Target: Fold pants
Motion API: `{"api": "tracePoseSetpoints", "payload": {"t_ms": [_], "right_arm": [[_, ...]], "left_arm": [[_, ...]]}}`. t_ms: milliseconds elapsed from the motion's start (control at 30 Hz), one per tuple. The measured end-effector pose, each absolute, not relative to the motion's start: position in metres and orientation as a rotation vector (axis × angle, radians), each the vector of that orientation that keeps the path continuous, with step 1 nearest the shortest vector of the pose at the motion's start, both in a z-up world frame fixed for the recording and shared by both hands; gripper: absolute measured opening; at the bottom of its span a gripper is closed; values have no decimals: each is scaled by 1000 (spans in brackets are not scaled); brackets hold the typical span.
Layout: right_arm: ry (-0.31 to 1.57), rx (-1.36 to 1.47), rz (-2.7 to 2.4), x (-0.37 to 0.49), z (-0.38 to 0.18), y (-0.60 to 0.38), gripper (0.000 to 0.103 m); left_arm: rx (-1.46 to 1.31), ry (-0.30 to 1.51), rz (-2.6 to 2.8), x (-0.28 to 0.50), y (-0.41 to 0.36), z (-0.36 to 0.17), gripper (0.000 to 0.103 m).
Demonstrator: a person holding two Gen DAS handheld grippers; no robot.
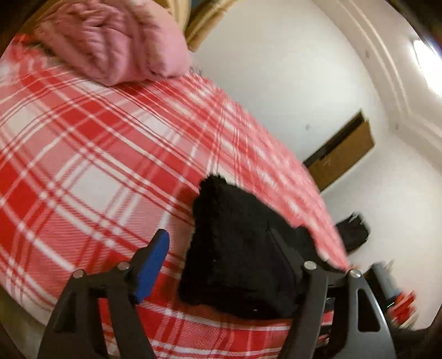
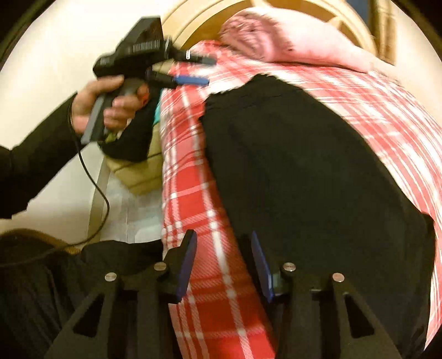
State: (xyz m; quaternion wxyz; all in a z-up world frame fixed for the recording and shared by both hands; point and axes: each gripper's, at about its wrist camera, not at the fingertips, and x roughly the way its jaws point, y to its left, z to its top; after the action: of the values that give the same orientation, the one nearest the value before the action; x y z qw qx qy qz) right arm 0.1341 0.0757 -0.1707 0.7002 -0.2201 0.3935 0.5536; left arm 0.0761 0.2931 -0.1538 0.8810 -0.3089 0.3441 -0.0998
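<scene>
The right claw (image 2: 223,265) hangs low over the bed, its two blue-padded fingers (image 2: 187,265) spread apart with nothing between them but plaid. Its right finger sits at the near edge of the pants (image 2: 304,165); whether it touches the cloth is hard to tell. The pants are black and lie spread across a red and white plaid blanket (image 2: 193,198), reaching up toward a pink pillow (image 2: 298,41) at the wooden headboard (image 2: 193,16).

The left claw (image 1: 221,265) is also apart. One blue pad (image 1: 152,270) shows clearly on the left; the other finger is hidden behind a bunched black part of the pants (image 1: 237,254), which lies against that side of the claw. From the right wrist view, the left claw (image 2: 193,69) is held above the bed's far left edge by a hand (image 2: 107,107) in a dark sleeve (image 2: 36,165), a black cable (image 2: 102,198) trailing down from it.
</scene>
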Motion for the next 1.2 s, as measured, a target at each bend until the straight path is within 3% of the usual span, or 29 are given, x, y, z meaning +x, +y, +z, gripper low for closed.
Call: {"api": "tracePoseSetpoints", "payload": {"t_ms": [233, 267, 300, 433, 733, 967, 1200], "right_arm": [[810, -397, 1184, 142, -150, 35, 43], [802, -384, 1177, 143, -148, 28, 43], [795, -375, 1170, 143, -146, 26, 43], [755, -322, 1138, 151, -138, 11, 43], [684, -201, 953, 164, -115, -63, 43], [653, -65, 715, 171, -100, -165, 43], [633, 149, 488, 167, -105, -278, 44]], "left_arm": [[-568, 842, -190, 88, 260, -189, 68], [-529, 840, -182, 86, 255, -188, 63], [-492, 852, -183, 85, 250, -187, 43], [-503, 879, -232, 83, 248, -183, 28], [-460, 678, -323, 76, 211, -98, 23], [-331, 589, -577, 106, 103, -33, 20], [-215, 637, -833, 141, -33, -18, 14]]}}
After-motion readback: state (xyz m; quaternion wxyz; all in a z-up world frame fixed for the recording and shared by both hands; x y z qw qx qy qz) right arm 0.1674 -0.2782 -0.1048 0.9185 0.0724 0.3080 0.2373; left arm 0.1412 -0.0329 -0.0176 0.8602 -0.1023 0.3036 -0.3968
